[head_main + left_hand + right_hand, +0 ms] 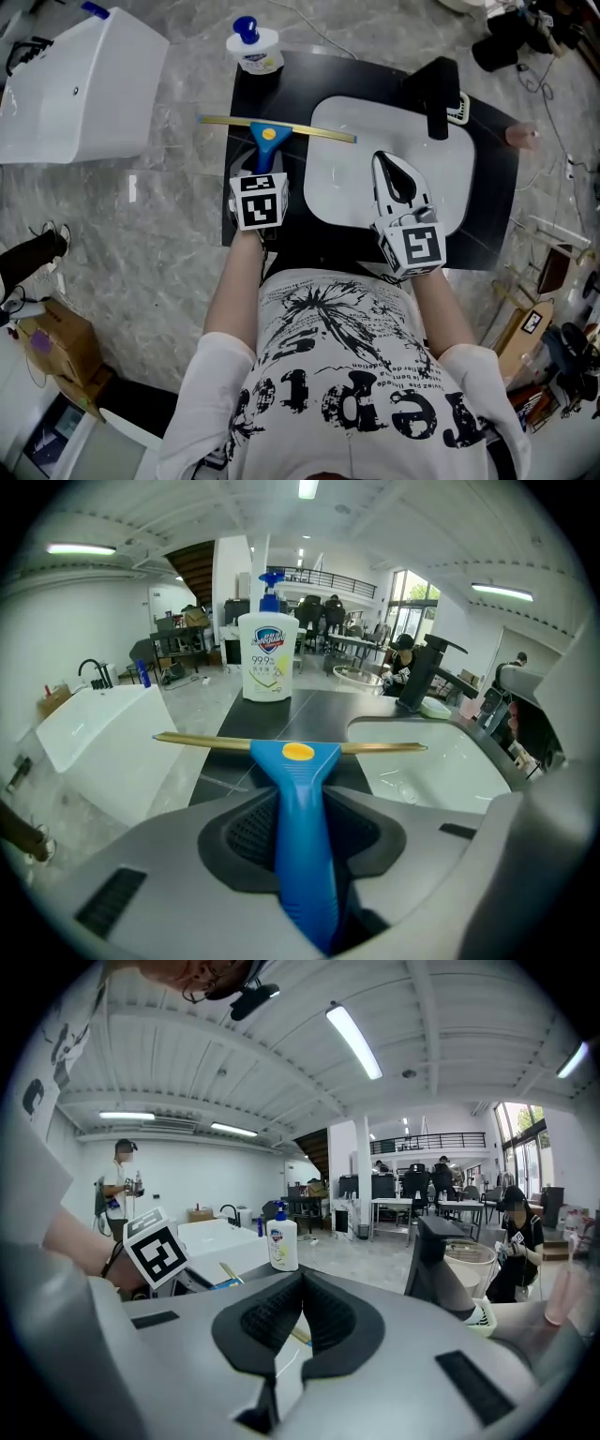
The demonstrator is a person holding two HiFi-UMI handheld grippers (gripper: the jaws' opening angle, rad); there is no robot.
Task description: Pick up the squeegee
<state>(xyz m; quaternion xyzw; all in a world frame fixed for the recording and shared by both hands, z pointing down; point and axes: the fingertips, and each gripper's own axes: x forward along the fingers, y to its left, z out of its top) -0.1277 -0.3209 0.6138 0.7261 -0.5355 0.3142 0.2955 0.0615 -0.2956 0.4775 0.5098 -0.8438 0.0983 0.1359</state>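
Observation:
The squeegee [267, 134] lies on the black counter [246, 98], its brass-coloured blade across the far side and its blue handle pointing toward me. My left gripper [266, 164] is shut on that blue handle; in the left gripper view the handle [300, 799] runs between the two dark pads and the blade [197, 740] rests on the counter. My right gripper [384, 164] hovers over the white basin [450, 159] to the right, jaws together with nothing in them [300, 1279].
A soap pump bottle [254, 47] stands at the counter's far left corner, just beyond the blade. A black faucet [439, 94] rises behind the basin. A white tub [75, 84] sits on the floor to the left.

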